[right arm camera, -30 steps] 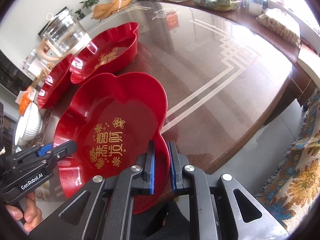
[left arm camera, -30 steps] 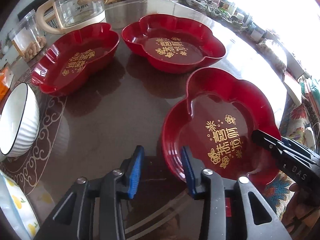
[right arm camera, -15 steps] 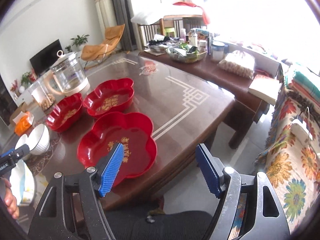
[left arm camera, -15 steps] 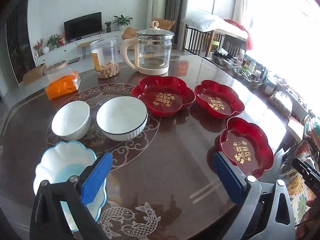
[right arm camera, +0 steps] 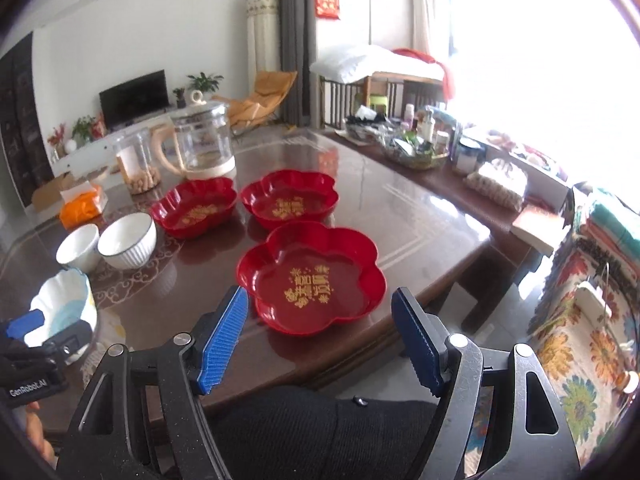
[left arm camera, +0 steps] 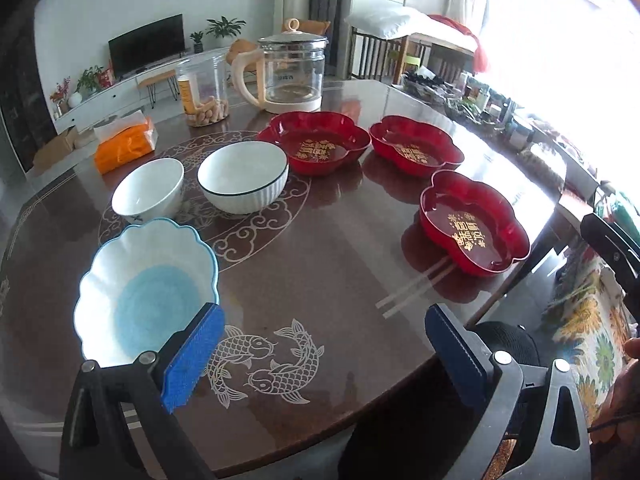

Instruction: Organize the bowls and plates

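Nearest red plate (right arm camera: 310,276) sits flat on the brown table (left arm camera: 328,264), close to the table's near edge, straight ahead of the right gripper (right arm camera: 320,336) and just past its fingertips. Flower-shaped, gold characters in the well. Not touched by either tool.

Two more red plates of the same kind farther out: one (right arm camera: 289,199) directly beyond the near plate, one (right arm camera: 195,208) ahead-left of the right gripper. All three lie separate, small gaps between them, none stacked.

Right gripper: released, jaws wide apart, blue pads bare, nothing between them. A dark trouser leg shows below it.

Left gripper (left arm camera: 320,344): also released, jaws spread wide, nothing held. Under the gap between its fingers is bare tabletop with a fish inlay. From this tool the near red plate is ahead-right.

Bowls, relative to the left gripper:
- blue-and-white scalloped bowl (left arm camera: 146,290) just ahead of the left finger, partly hidden by the pad
- small white bowl (left arm camera: 148,190) beyond it
- ribbed white bowl with dark rim (left arm camera: 243,182) beside that one; touching or not, can't tell

Far side of the table: glass kettle (left arm camera: 292,74), clear jar (left arm camera: 203,92), orange tissue pack (left arm camera: 125,144).
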Tool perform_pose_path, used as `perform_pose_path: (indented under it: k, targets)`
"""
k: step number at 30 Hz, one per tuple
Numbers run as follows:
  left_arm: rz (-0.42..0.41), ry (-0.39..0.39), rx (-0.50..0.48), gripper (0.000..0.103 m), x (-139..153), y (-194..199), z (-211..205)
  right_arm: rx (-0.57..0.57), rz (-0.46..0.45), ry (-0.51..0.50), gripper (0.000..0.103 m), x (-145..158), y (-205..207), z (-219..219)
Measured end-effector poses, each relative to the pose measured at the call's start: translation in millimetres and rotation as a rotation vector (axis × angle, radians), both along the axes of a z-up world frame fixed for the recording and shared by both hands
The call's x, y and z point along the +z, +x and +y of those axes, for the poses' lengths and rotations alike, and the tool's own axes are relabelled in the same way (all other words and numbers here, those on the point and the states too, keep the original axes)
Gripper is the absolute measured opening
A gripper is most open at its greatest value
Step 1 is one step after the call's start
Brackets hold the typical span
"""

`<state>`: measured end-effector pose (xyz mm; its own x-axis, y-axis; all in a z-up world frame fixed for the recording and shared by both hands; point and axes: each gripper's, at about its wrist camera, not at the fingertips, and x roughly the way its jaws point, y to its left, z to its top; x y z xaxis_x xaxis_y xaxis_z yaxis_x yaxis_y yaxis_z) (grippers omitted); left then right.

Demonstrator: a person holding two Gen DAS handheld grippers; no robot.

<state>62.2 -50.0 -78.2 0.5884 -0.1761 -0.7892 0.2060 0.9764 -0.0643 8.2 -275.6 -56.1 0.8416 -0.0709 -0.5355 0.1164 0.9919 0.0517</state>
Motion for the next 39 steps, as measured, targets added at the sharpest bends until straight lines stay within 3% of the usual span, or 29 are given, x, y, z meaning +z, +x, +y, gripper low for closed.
perform_pose_path:
  k: [2,5,11,16,20,23,29,34,37,38,39]
  targets:
    - [0.012,0.013,0.018,0.100,-2,2,-1,0.107,0.004,0.072,0.078,-5,4,-2]
    - [0.026,-0.008,0.006,0.100,-2,5,0,0.144,0.113,0.184,0.078,-22,13,-6]
    - [-0.013,-0.036,0.011,0.100,27,35,14,0.204,0.205,0.361,0.078,-26,34,-9]
    - [-0.025,-0.143,-0.021,0.100,78,97,34,0.285,0.238,0.432,0.078,7,84,3]
    - [-0.003,-0.087,-0.038,0.100,92,171,34,0.355,0.302,0.455,0.078,27,148,24]
    - [0.078,-0.050,-0.013,0.100,76,229,32,0.362,0.384,0.422,0.078,20,206,40]
    - [0.164,0.106,-0.052,0.099,23,302,18,0.220,0.622,0.564,0.078,-49,291,29]
    - [0.212,0.125,-0.019,0.099,-10,340,19,0.213,0.642,0.578,0.077,-77,314,39]
    - [0.256,0.121,0.001,0.092,-29,360,21,0.208,0.650,0.574,0.076,-88,325,47]
    - [0.269,0.121,0.005,0.089,-35,365,21,0.199,0.653,0.562,0.075,-92,329,49]
    - [0.285,0.120,0.007,0.089,-40,370,20,0.193,0.658,0.549,0.067,-96,332,51]
